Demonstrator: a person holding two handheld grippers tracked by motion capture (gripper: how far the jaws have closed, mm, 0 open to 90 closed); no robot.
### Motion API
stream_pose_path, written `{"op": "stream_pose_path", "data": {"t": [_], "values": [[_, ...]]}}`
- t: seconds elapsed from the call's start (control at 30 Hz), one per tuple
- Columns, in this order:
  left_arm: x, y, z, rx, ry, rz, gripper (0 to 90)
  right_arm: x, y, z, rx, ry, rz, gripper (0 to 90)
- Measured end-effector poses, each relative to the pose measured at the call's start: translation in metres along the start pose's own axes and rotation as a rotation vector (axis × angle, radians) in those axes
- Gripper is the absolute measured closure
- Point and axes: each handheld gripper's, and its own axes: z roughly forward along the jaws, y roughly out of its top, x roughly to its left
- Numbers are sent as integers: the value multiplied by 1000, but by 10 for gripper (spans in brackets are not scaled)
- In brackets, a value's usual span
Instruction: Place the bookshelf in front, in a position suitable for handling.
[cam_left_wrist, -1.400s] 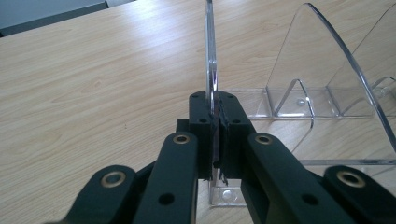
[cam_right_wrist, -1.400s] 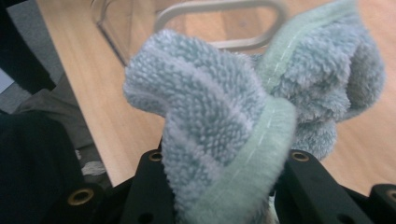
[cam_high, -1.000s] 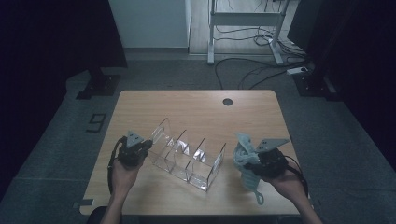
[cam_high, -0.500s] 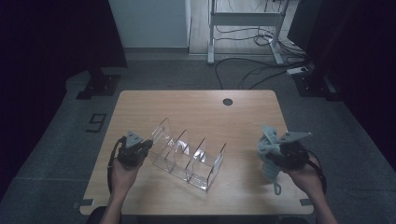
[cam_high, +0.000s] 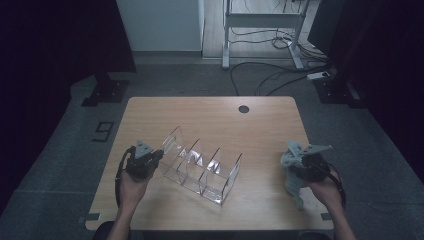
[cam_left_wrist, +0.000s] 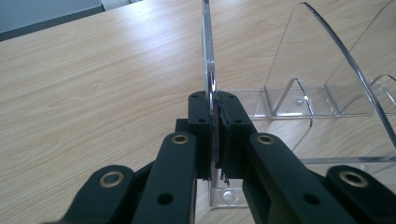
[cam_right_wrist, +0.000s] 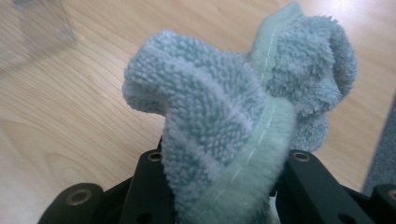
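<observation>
Organizer (cam_high: 200, 167) compartments empty; left tongs (cam_left_wrist: 215, 133) pinch its end wall.

The bench (cam_high: 210, 117) is a pale wood top with rounded corners and a small round black grommet (cam_high: 243, 109) near its far edge. It stands on a dark grey carpeted floor (cam_high: 60, 150). The room is dim, and dark curtains (cam_high: 55, 45) hang at the left and right sides. Behind the bench a white wall panel (cam_high: 160, 25) catches the light, and beside it stands a light metal frame (cam_high: 260, 20) with a tangle of cables (cam_high: 270, 82) running over the floor beneath it. A black stand foot (cam_high: 105, 92) rests on the carpet at the left, and a white power strip (cam_high: 320, 76) lies at the right.
</observation>
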Motion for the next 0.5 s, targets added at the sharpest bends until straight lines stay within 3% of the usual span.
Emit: {"op": "stream_pose_path", "data": {"t": [0.27, 0.5], "values": [[0, 0, 0, 0, 0, 1, 851, 1, -17, 36, 53, 36, 33, 628], [0, 0, 0, 0, 0, 1, 851, 1, -17, 33, 43, 30, 36, 585]]}}
